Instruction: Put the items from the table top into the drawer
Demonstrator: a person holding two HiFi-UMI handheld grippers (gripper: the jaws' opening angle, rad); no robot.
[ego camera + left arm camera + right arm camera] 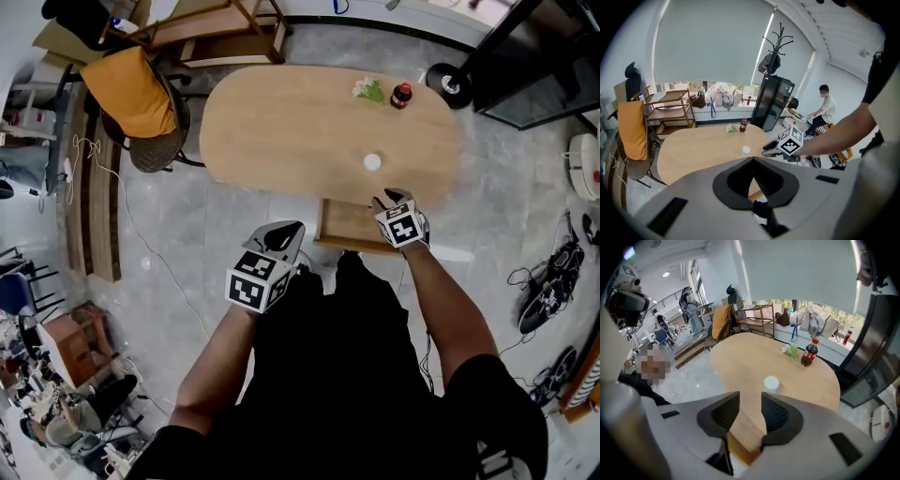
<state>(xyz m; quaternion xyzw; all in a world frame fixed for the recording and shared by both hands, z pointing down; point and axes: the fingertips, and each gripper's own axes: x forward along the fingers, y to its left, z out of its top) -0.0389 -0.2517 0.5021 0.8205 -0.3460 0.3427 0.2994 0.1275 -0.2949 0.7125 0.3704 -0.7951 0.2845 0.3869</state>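
Two hand-held grippers hang at the near edge of an oval wooden table, each carrying nothing. The right gripper [386,198] has its jaws parted by a moderate gap. Its own view shows only the tabletop's edge and a corner of light wood through that gap, with no item between the pads. It sits above the right side of the drawer [349,225], which stands pulled out from under the table [281,131] and looks bare where it shows. The left gripper [294,228] is lower in the head view, just left of the drawer and clear of the table. Its jaw tips meet in a point with nothing between them.

Beyond the right gripper, a small white round item [372,161] stands alone on the tabletop, near the edge above the drawer. Well apart from it, at the far edge, a dark bottle [401,95] with a red cap stands upright. A green-and-white packet [368,89] lies just beside the bottle, to its left in the head view.

Past the left end of the table, a chair [155,131] is draped with an orange cloth [136,89], and a wooden shelf unit [220,28] stands behind it. The left gripper view takes in a black cabinet [774,108] with a coat stand [776,44] by it, and a seated person [825,111] off to the right. Shoes [548,281] lie on the grey floor to the table's right.
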